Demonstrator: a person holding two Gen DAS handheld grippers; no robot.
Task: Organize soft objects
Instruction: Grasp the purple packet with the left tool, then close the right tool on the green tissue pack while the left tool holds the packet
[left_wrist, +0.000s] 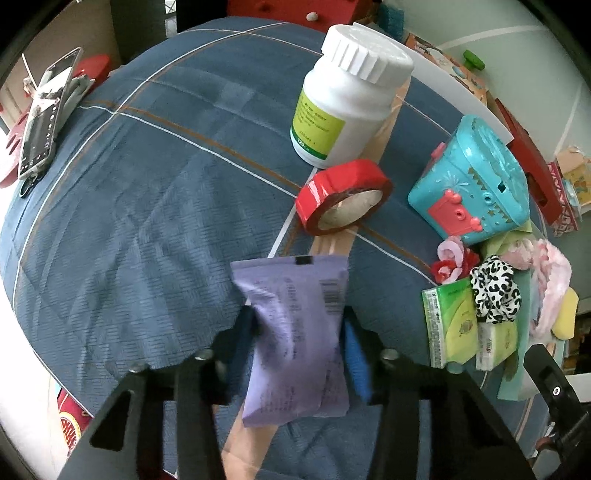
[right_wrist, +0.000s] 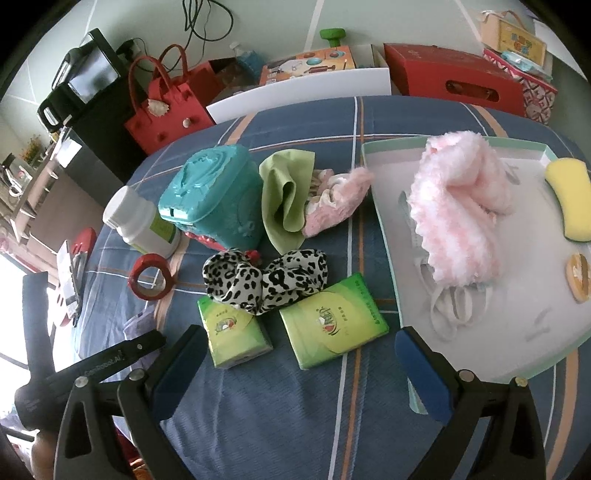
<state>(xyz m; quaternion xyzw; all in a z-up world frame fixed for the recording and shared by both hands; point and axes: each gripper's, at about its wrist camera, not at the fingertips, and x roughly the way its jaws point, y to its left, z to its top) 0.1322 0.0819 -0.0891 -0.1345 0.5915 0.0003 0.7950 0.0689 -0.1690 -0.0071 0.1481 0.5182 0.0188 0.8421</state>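
A purple tissue pack (left_wrist: 295, 325) lies on the blue checked bedspread (left_wrist: 147, 206), and my left gripper (left_wrist: 297, 328) is shut on it, pads pressing both long sides. My right gripper (right_wrist: 299, 343) hangs open over the spread, its fingers wide either side of a green tissue pack (right_wrist: 332, 325) without touching it. A second green pack (right_wrist: 232, 332) lies to its left under a leopard-print fabric piece (right_wrist: 266, 280). A green cloth (right_wrist: 284, 199) and a pink fluffy item (right_wrist: 332, 203) lie behind. The white tray (right_wrist: 517, 332) holds a pink fluffy bundle (right_wrist: 458, 214) and a yellow sponge (right_wrist: 569, 199).
Hard things share the spread: a white pill bottle (left_wrist: 347, 96), a red tape roll (left_wrist: 343, 195) and a teal toy box (left_wrist: 472, 184). A phone on a stand (left_wrist: 44, 118) sits at the far left edge. Red bags and boxes (right_wrist: 454, 77) line the floor beyond.
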